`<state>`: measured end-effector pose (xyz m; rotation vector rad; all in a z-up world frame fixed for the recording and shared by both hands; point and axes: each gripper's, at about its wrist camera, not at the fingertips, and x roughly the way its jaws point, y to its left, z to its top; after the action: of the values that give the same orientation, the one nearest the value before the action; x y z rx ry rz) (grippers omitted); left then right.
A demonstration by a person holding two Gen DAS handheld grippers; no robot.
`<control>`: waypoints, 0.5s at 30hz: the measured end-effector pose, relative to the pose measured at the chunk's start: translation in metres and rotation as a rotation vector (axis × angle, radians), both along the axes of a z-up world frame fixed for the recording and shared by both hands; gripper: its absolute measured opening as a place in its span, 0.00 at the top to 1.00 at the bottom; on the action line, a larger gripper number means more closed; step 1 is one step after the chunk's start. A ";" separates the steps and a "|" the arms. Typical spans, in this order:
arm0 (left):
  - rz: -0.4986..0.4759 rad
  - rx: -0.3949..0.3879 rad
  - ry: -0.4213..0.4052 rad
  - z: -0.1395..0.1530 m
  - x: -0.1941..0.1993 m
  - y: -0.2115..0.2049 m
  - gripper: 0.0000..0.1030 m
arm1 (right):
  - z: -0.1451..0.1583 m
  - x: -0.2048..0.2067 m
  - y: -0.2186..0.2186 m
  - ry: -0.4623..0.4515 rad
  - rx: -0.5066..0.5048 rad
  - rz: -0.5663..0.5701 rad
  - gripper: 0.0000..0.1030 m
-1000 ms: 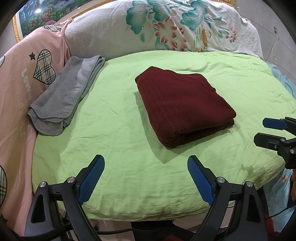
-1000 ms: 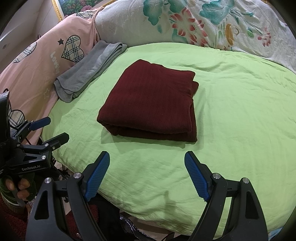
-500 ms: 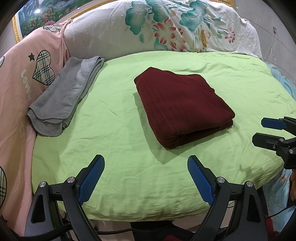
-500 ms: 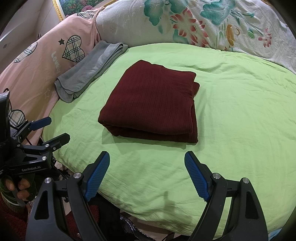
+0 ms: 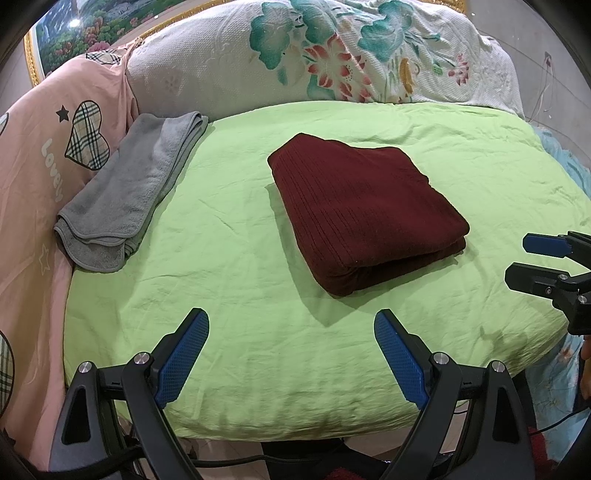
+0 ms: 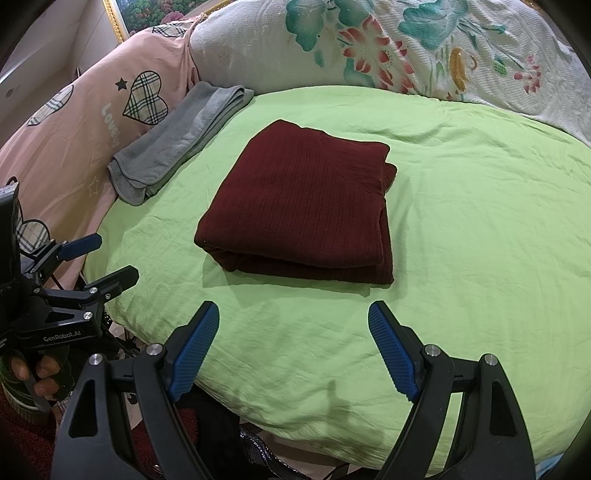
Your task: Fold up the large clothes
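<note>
Two tongs spread wide, empty!
Folded maroon garment [image 5: 365, 214] lies at twelve o'clock of right tongs [image 6: 293, 347]; left tongs [image 5: 291, 354] similarly near.

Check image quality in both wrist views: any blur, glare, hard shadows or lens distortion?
Left wrist view: sharp; strong fisheye bending and dark corners; the red garment casts a soft shadow toward the camera on the green sheet; a small glare spot on the picture. Right wrist view: equally sharp, same bending, evenly lit.
</note>
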<state>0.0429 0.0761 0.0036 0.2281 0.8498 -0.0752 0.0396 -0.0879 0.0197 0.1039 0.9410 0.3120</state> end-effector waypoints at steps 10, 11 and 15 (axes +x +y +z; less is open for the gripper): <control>0.001 0.003 0.001 -0.001 0.000 -0.002 0.11 | 0.000 0.000 -0.001 0.001 0.001 0.001 0.19; 0.001 0.003 -0.001 0.000 0.000 -0.002 0.11 | 0.000 0.000 -0.001 0.001 0.001 0.002 0.19; 0.000 0.002 0.000 -0.001 0.000 -0.001 0.11 | 0.000 0.000 -0.001 0.000 0.002 0.001 0.19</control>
<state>0.0433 0.0747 0.0027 0.2299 0.8498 -0.0748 0.0400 -0.0888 0.0196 0.1055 0.9413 0.3139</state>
